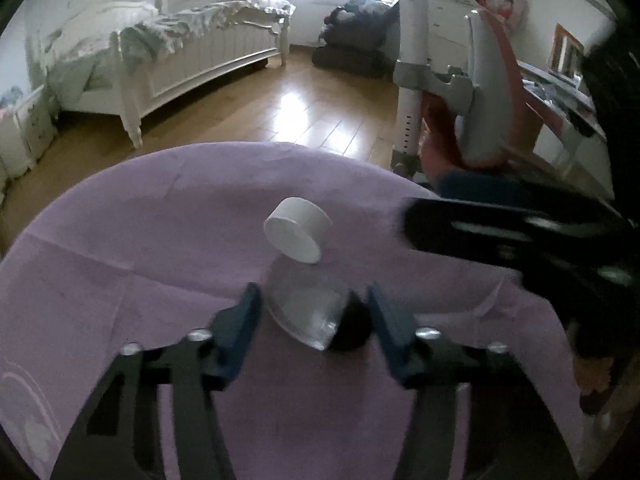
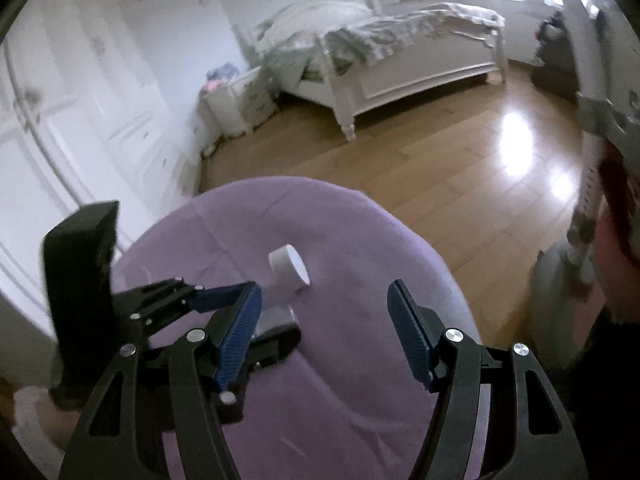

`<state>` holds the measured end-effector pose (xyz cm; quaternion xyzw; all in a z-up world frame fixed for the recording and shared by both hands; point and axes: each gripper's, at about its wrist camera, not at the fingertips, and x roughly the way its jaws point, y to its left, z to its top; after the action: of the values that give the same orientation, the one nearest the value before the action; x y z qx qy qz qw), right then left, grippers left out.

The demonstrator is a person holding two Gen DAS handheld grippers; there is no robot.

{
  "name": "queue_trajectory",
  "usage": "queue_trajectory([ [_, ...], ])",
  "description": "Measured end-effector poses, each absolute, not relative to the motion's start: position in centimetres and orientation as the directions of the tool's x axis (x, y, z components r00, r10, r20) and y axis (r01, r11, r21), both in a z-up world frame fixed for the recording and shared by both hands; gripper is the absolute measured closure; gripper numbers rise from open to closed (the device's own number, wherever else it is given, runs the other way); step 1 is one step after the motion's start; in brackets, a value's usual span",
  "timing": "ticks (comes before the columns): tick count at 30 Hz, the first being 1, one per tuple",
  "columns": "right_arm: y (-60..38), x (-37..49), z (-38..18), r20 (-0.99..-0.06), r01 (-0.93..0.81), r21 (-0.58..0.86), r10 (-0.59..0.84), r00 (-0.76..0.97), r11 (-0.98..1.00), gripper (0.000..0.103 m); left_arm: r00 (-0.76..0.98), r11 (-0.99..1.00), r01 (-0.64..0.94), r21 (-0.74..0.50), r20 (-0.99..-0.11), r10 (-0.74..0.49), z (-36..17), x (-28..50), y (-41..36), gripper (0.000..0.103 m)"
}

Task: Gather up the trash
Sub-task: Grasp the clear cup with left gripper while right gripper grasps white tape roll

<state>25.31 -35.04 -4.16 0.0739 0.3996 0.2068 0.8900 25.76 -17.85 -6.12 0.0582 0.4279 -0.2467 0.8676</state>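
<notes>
The left tool [image 1: 314, 316] is reaching over a round worktop covered with a purple cloth [image 1: 140, 260], its blue pads half closed around a clear plastic bottle [image 1: 304, 308] with a white cap [image 1: 297, 234]. The bottle is lying tilted near the middle of the worktop, cap end pointing toward the far edge; the left pad is sitting right against its clear body, while on the right a dark object is filling the gap between pad and bottle, so whether the pads are actually pressing cannot be told. The right tool [image 2: 325, 328] is hovering with its jaws standing wide apart and nothing between them, the same bottle [image 2: 280, 304] lying just beyond its left finger. Beyond the far edge, a wooden floor [image 1: 280, 116] and a white bed [image 1: 180, 52] are showing.
</notes>
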Motion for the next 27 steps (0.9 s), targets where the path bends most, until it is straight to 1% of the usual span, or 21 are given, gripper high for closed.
queue_trajectory([
  [3,-32.7,27.1,-4.3,-0.704,-0.359,0.253,0.426,0.568,0.898,0.038,0.5,0.862,0.49,-0.13,-0.768,-0.4,-6.1,25.5,-17.0,0.056],
  [6,-30.3,28.7,-4.8,-0.727,-0.402,0.214,0.42,0.543,0.89,0.042,0.497,0.858,0.496,-0.131,-0.767,-0.405,-6.3,24.9,-16.3,0.056],
  [8,-28.9,29.8,-5.5,-0.757,-0.425,0.191,0.409,0.511,0.885,0.054,0.497,0.858,0.496,-0.132,-0.767,-0.406,-6.3,24.8,-16.0,0.056],
  [9,-28.3,30.5,-5.9,-0.774,-0.432,0.179,0.397,0.493,0.884,0.067,0.497,0.858,0.497,-0.132,-0.767,-0.406,-6.3,24.6,-15.8,0.056],
  [10,-27.8,30.9,-6.5,-0.795,-0.439,0.163,0.381,0.472,0.884,0.073,0.498,0.858,0.497,-0.13,-0.767,-0.404,-6.3,24.6,-15.7,0.056],
  [11,-27.5,31.1,-6.9,-0.806,-0.438,0.148,0.365,0.467,0.887,0.082,0.499,0.86,0.493,-0.13,-0.768,-0.402,-6.2,24.4,-15.5,0.056],
  [12,-27.3,31.2,-7.1,-0.809,-0.434,0.143,0.358,0.467,0.889,0.086,0.501,0.862,0.49,-0.129,-0.768,-0.4,-6.2,24.4,-15.6,0.056],
  [14,-28.4,30.7,-7.1,-0.79,-0.417,0.195,0.394,0.47,0.888,0.086,0.504,0.866,0.481,-0.136,-0.766,-0.4,-6.1,24.1,-15.3,0.057],
  [15,-29.4,30.3,-6.8,-0.766,-0.402,0.246,0.431,0.477,0.882,0.086,0.506,0.866,0.477,-0.148,-0.76,-0.408,-6.0,23.8,-15.0,0.06],
  [19,-34.2,26.8,-5.1,-0.64,-0.342,0.402,0.528,0.559,0.849,0.086,0.512,0.856,0.483,-0.182,-0.734,-0.446,-4.8,22.8,-14.9,0.075],
  [22,-38.5,23.3,-4.3,-0.571,-0.269,0.479,0.53,0.627,0.835,0.086,0.529,0.846,0.508,-0.159,-0.718,-0.452,-3.9,21.5,-16.0,0.075],
  [24,-41.2,21.1,-4.2,-0.54,-0.228,0.522,0.526,0.657,0.822,0.086,0.53,0.844,0.521,-0.131,-0.726,-0.439,-3.9,21.0,-16.9,0.075],
  [27,-44.2,18.1,-4.1,-0.523,-0.191,0.546,0.51,0.683,0.816,0.086,0.512,0.85,0.515,-0.114,-0.754,-0.412,-4.8,21.3,-17.8,0.075],
])
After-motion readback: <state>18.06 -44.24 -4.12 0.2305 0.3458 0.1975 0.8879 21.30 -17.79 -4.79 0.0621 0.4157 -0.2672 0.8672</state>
